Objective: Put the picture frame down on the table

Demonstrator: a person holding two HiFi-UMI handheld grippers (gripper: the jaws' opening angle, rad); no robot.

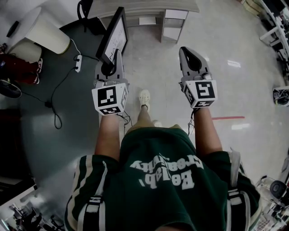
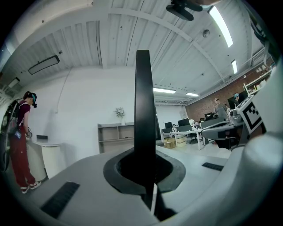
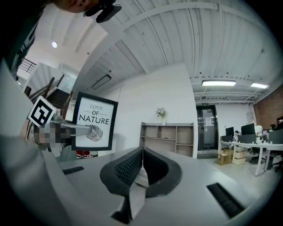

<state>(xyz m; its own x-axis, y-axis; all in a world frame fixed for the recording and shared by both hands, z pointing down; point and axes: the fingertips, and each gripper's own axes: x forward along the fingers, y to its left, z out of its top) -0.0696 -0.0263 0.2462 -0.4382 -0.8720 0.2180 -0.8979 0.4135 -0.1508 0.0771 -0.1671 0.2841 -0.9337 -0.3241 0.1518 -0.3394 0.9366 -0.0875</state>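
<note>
The picture frame [image 1: 114, 36] is black with a white print and stands upright in the air ahead of me. My left gripper [image 1: 116, 56] is shut on its lower edge. In the left gripper view the frame [image 2: 143, 106] shows edge-on as a dark bar rising from between the closed jaws. In the right gripper view its front [image 3: 93, 121] reads "LOVE OF NATURE", with the left gripper [image 3: 66, 128] clamped on it. My right gripper [image 1: 192, 56] is level with the left, about a shoulder's width to the right, shut with nothing in it [image 3: 141, 165]. A grey table [image 1: 149, 8] stands ahead.
A white round stand [image 1: 45, 32] and a power strip with cables [image 1: 77, 63] lie on the dark floor at left. A person in red trousers [image 2: 20, 145] stands by a counter. An open shelf [image 3: 168, 139] lines the far wall, with office desks [image 2: 190, 130] at right.
</note>
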